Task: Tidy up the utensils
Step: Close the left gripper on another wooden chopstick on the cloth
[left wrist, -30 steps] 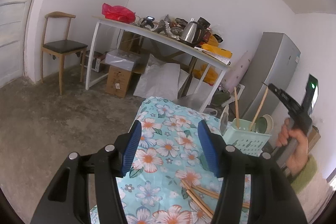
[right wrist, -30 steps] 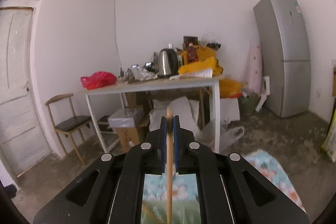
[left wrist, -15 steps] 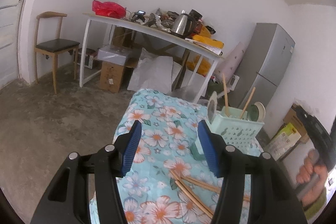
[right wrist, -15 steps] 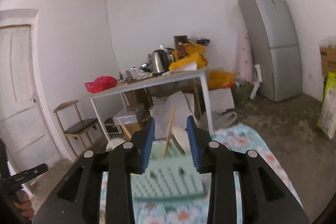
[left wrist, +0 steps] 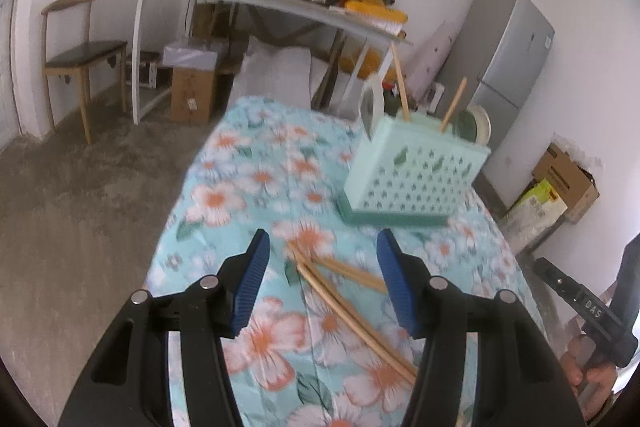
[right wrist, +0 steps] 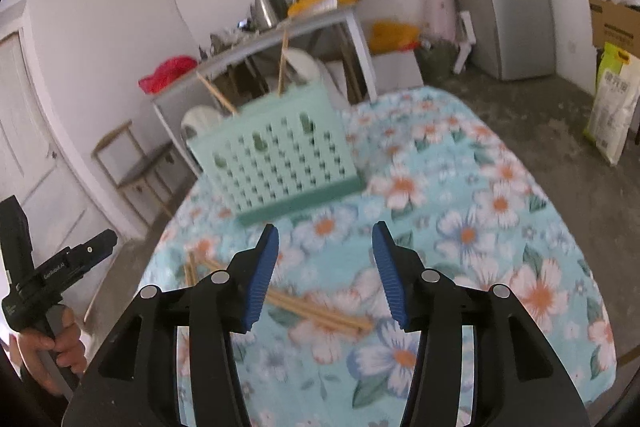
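Loose wooden chopsticks (left wrist: 352, 301) lie crossed near the table's (left wrist: 248, 195) front edge; the mint utensil basket (left wrist: 416, 171) stands toward the far edge — two chopsticks upright inside. The left gripper (left wrist: 322, 283) hangs released above the loose sticks; the right gripper (right wrist: 324, 267), jaws just opened, grips nothing.

The left gripper (left wrist: 323, 281) is held tilted downward, jaws parted with nothing gripped; the right gripper (right wrist: 324, 273) is likewise angled down, its jaws just opened, empty.
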The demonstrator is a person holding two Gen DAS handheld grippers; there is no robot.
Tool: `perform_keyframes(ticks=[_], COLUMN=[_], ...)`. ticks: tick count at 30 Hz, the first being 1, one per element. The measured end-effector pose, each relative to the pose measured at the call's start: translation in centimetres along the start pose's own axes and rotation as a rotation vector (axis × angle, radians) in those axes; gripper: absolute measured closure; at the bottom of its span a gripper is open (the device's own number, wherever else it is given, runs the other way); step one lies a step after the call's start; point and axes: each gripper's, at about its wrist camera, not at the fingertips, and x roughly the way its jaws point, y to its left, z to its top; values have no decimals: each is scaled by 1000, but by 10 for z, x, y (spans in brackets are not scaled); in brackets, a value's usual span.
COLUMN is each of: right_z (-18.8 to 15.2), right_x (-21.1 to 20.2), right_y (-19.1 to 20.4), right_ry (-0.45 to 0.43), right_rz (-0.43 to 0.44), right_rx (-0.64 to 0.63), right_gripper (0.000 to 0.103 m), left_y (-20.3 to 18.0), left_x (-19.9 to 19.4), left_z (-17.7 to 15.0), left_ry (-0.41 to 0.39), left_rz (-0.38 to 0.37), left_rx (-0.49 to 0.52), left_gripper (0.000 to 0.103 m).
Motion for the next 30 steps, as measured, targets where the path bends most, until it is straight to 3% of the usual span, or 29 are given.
perform_keyframes(ticks=[10,20,30], right_z=[-22,-30,-31], right_x=[4,15,22], right_y=[-22,-36,-37], right_ry=[107,172,194], right_rz=[14,23,30], right_rx=[34,86,89], right_gripper=[56,56,56], left_y=[5,14,10], left_x=[21,65,90], left_z=[-33,-51,-52], left_ry=[146,299,325], left_rz=[-13,-116,-132], left_rx=[-102,-247,-287], left_gripper=[50,76,90])
